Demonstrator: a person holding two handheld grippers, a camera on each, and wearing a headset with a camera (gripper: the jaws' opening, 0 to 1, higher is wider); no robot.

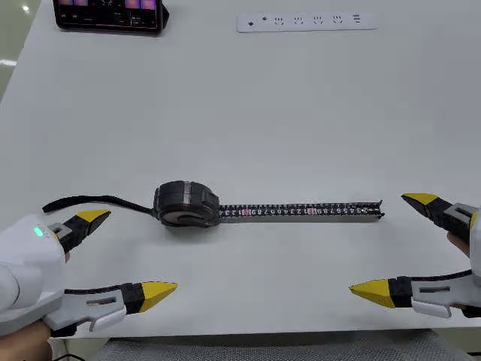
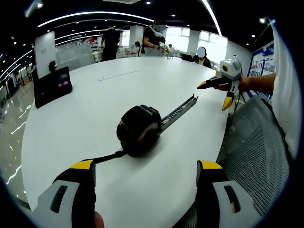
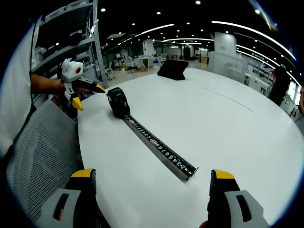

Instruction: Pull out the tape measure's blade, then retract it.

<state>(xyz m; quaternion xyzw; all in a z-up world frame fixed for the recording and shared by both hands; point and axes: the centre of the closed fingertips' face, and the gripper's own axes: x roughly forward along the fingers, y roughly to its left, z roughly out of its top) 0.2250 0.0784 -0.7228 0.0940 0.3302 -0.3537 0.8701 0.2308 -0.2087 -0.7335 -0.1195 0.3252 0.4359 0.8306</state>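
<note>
Tape measure (image 1: 186,204) blade (image 1: 301,211) out — head view: pwr strip (image 1: 306,22) far side.

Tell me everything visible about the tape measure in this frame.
The tape measure is a rounded black case sitting on the white table. Its dark blade, printed with pale numerals, lies flat, pulled out toward the right hand-held gripper, ending in a small hook. A black strap trails the other way, toward the left hand-held gripper. Both grippers are open and touch nothing.
</note>
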